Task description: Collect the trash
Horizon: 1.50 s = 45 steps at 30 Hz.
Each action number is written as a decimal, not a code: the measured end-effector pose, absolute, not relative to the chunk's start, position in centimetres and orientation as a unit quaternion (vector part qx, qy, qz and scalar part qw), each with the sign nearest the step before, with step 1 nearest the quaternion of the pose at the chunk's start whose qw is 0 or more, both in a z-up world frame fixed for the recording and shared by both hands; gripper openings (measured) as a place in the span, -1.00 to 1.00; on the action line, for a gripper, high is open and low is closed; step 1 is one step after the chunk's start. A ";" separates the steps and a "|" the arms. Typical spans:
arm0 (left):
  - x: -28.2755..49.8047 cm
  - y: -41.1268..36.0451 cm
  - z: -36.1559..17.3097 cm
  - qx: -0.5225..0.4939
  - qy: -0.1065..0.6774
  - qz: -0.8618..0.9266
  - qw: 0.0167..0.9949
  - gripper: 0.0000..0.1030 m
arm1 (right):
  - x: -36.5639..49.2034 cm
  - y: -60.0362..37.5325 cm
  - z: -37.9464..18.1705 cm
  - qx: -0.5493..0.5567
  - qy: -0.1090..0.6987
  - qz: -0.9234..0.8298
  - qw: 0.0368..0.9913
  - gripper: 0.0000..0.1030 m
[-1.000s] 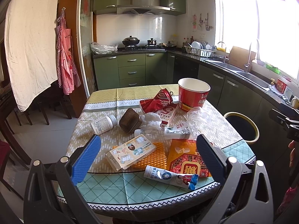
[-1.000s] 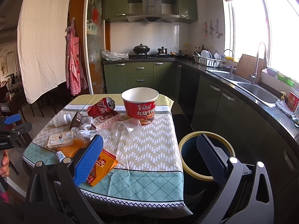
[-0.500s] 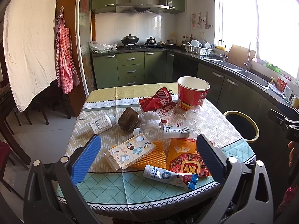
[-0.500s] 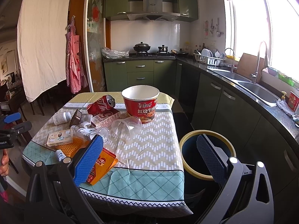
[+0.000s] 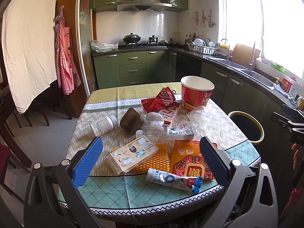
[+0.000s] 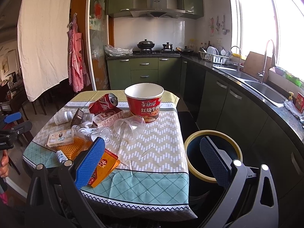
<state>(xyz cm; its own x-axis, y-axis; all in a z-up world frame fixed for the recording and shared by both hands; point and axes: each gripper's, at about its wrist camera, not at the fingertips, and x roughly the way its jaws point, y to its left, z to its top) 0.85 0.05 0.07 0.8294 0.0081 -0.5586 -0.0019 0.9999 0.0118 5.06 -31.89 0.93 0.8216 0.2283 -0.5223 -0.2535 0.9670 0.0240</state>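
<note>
Start of the job, judging by the pics: nothing picked yet, both claws wide apart & empty. Left claw [image 5: 151, 158] hangs over the near edge of the cloth-covered bench [image 5: 133, 190], w/ the white-and-blue squeezed tube [image 5: 172, 178] just below-between its pads. Right claw [image 6: 151, 163] sits near the yellow-rimmed dark bin [image 6: 212, 153], right of bench. Next move probably: lower, close on the tube, carry to bin.

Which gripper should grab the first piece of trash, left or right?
Probably left. The open left gripper faces the litter pile, with the tape box between its fingers' line of sight. The open right gripper sits off the table corner, nearer the bin.
</note>
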 end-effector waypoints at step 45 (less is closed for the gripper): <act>31.5 -2.2 -4.5 0.117 0.500 -0.204 0.833 0.03 | 42.9 -27.4 -2.3 -0.028 0.586 0.135 0.798 0.59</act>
